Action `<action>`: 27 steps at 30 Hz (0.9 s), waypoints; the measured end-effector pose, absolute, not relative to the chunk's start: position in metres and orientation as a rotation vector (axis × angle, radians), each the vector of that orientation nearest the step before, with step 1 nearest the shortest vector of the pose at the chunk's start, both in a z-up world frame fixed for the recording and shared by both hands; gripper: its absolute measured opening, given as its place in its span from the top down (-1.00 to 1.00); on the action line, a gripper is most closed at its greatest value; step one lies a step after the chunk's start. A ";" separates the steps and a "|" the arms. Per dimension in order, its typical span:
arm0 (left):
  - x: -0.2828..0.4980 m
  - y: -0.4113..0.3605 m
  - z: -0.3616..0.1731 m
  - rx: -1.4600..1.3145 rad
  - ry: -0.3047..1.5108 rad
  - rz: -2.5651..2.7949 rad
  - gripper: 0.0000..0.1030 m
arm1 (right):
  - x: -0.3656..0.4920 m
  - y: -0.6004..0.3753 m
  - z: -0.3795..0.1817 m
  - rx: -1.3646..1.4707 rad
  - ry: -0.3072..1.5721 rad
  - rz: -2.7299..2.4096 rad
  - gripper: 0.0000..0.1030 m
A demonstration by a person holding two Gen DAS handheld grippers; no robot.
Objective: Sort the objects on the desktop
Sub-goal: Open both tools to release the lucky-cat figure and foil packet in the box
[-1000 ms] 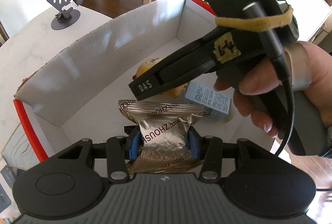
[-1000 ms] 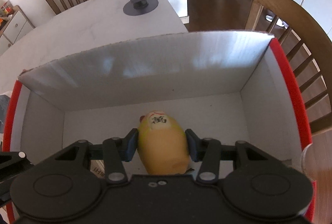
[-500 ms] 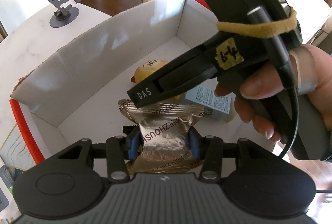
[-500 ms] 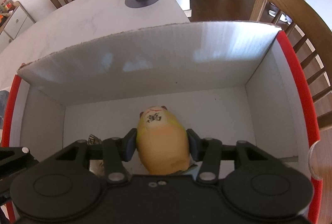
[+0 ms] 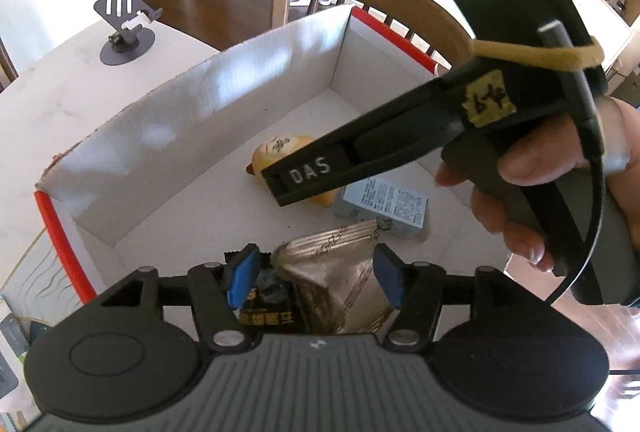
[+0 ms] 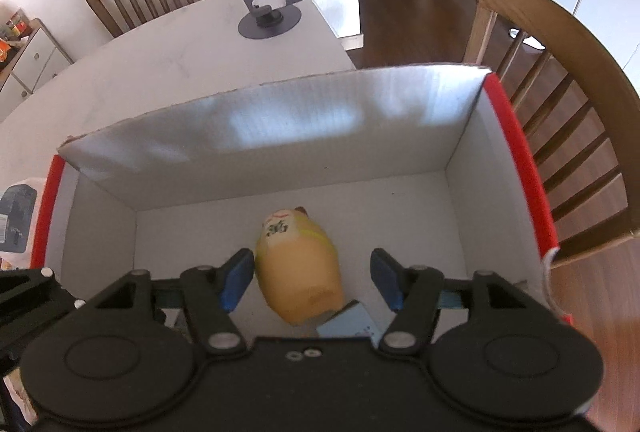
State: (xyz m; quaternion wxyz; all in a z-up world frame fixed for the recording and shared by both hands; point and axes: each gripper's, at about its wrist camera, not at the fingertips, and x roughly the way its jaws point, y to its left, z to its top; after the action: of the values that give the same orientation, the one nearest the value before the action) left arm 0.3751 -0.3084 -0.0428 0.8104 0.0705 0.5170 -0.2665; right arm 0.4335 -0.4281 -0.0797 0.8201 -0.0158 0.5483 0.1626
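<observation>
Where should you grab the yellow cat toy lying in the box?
Grip the yellow cat toy across its fat middle, coming straight down from above. It lies on its side on the box floor, and its rounded sides are bare there for fingers.

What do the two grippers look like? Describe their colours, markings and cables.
Both are black plastic with blue pads on the fingers and two round discs at the base. The left gripper has a ribbed grey body. The right gripper, seen from the side, shows a green light, "DAS" lettering, a yellow handwritten label, a tan band and a black cable.
</observation>
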 end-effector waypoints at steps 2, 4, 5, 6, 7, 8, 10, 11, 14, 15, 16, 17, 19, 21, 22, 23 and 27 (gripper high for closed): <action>0.372 -0.307 -0.039 0.144 1.097 -0.571 -0.19 | 0.430 -0.431 -0.075 -0.029 1.160 0.347 -0.24; 0.370 -0.305 -0.036 0.138 1.089 -0.572 -0.19 | 0.426 -0.433 -0.070 -0.025 1.152 0.348 -0.24; 0.369 -0.305 -0.034 0.136 1.085 -0.574 -0.19 | 0.425 -0.434 -0.068 -0.023 1.149 0.350 -0.24; 0.367 -0.304 -0.032 0.135 1.081 -0.574 -0.19 | 0.423 -0.434 -0.066 -0.023 1.147 0.352 -0.24; 0.365 -0.304 -0.031 0.134 1.077 -0.573 -0.19 | 0.422 -0.435 -0.063 -0.023 1.144 0.353 -0.24; 0.363 -0.302 -0.029 0.130 1.072 -0.574 -0.19 | 0.420 -0.435 -0.061 -0.021 1.140 0.356 -0.24; 0.359 -0.301 -0.025 0.124 1.064 -0.579 -0.19 | 0.416 -0.436 -0.055 -0.019 1.129 0.364 -0.24; 0.357 -0.301 -0.022 0.125 1.058 -0.579 -0.19 | 0.411 -0.438 -0.052 -0.020 1.123 0.367 -0.24; 0.351 -0.299 -0.017 0.119 1.042 -0.580 -0.19 | 0.403 -0.441 -0.043 -0.014 1.108 0.377 -0.24; 0.349 -0.297 -0.014 0.115 1.037 -0.580 -0.19 | 0.399 -0.442 -0.040 -0.011 1.103 0.378 -0.24; 0.347 -0.296 -0.012 0.112 1.032 -0.580 -0.19 | 0.396 -0.443 -0.037 -0.007 1.097 0.380 -0.24; 0.345 -0.294 -0.011 0.110 1.028 -0.580 -0.19 | 0.393 -0.444 -0.034 -0.001 1.092 0.385 -0.24; 0.340 -0.291 -0.007 0.107 1.020 -0.579 -0.19 | 0.387 -0.445 -0.029 0.003 1.082 0.390 -0.24; 0.335 -0.288 -0.003 0.102 1.012 -0.579 -0.19 | 0.381 -0.445 -0.023 0.002 1.073 0.397 -0.24; 0.333 -0.287 -0.001 0.100 1.009 -0.580 -0.19 | 0.377 -0.446 -0.020 0.002 1.069 0.400 -0.24; 0.330 -0.286 0.001 0.098 1.004 -0.580 -0.19 | 0.375 -0.446 -0.018 0.003 1.064 0.402 -0.24; 0.321 -0.281 0.007 0.090 0.989 -0.585 -0.19 | 0.363 -0.448 -0.009 0.019 1.046 0.407 -0.24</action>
State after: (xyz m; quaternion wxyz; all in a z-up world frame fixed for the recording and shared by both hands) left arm 0.3213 -0.2810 0.0068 0.8387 0.0426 0.4674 -0.2764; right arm 0.3633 -0.4481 -0.0094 0.8465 0.0090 0.4961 0.1931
